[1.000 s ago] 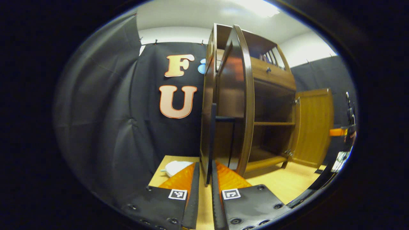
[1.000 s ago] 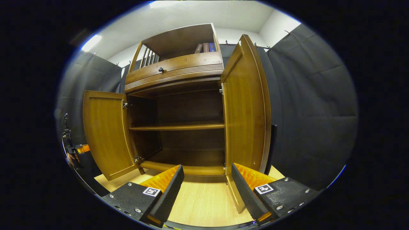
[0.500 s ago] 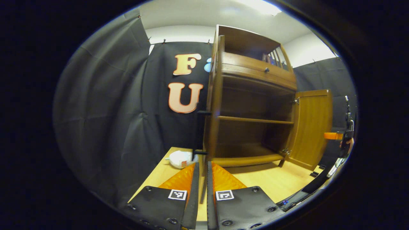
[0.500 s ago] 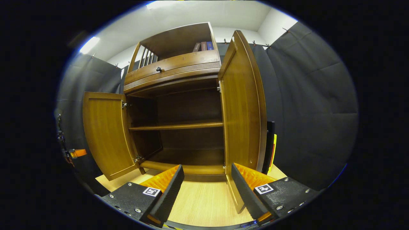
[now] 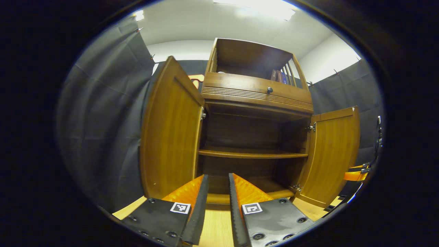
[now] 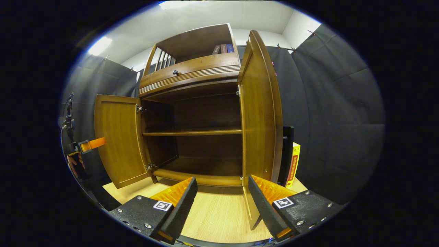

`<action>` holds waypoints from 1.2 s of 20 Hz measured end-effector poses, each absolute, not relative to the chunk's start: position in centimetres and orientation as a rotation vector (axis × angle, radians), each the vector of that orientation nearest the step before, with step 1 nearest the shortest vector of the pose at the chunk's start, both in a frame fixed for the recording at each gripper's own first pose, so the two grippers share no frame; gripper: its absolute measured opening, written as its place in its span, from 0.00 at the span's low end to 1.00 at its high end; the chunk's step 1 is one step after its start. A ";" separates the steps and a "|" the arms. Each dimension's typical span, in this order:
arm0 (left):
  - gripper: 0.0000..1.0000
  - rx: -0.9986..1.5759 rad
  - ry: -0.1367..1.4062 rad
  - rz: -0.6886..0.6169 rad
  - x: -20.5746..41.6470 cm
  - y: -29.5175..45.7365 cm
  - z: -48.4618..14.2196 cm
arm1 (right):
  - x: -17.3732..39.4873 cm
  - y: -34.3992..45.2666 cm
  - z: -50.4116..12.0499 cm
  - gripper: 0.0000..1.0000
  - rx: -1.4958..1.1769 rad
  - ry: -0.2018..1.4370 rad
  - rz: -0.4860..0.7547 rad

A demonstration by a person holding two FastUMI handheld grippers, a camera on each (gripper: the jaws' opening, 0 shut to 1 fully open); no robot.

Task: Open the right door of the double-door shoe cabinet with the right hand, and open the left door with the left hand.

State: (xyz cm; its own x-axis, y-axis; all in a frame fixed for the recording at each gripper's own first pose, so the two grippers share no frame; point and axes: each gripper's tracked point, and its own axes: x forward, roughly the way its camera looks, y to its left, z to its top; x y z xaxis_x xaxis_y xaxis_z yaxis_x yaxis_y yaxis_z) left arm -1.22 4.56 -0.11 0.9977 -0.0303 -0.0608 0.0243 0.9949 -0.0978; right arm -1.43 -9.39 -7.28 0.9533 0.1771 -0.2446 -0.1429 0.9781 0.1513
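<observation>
Left gripper view, left to right: left door [image 5: 169, 133] is seen swung wide, hinged on the cabinet's left edge, its tall axis upright, free edge toward the camera and off to the left of the fingers. Left gripper [image 5: 216, 192] is pointed at the open interior of the shoe cabinet [image 5: 255, 99]; the fingers are drawn close with a narrow gap, nothing held between them, no contact with the door. Right door [image 5: 331, 154] is seen fully swung out at far right, with the other gripper just past its outer edge.

Right gripper view, left to right: left door [image 6: 118, 144] stands open at far left, the far gripper beside it. Shelf and empty compartments are seen in the middle. Right door [image 6: 259, 113] is stood edge-on, upright, free edge nearest the camera and just above the right-hand finger. Right gripper [image 6: 221, 197] is spread wide, nothing gripped. A yellow book [image 6: 293, 164] is stood behind the door.

Judgement: both doors appear open, task looks essentially done. If more swing is wanted, each door lies outboard of its own gripper.
</observation>
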 end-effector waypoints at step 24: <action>0.96 -0.048 0.118 0.094 4.8 2.3 -3.3 | -2.4 -10.8 -8.2 0.90 0.193 0.243 0.167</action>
State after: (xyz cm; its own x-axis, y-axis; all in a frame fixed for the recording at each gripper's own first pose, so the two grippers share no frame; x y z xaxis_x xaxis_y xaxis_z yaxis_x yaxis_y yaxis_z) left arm 4.76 2.31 -3.33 0.9887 0.0906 -0.1194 -0.0963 0.9944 -0.0426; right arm -2.36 -10.82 -8.16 0.9570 0.1872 -0.2218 -0.1407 0.9676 0.2095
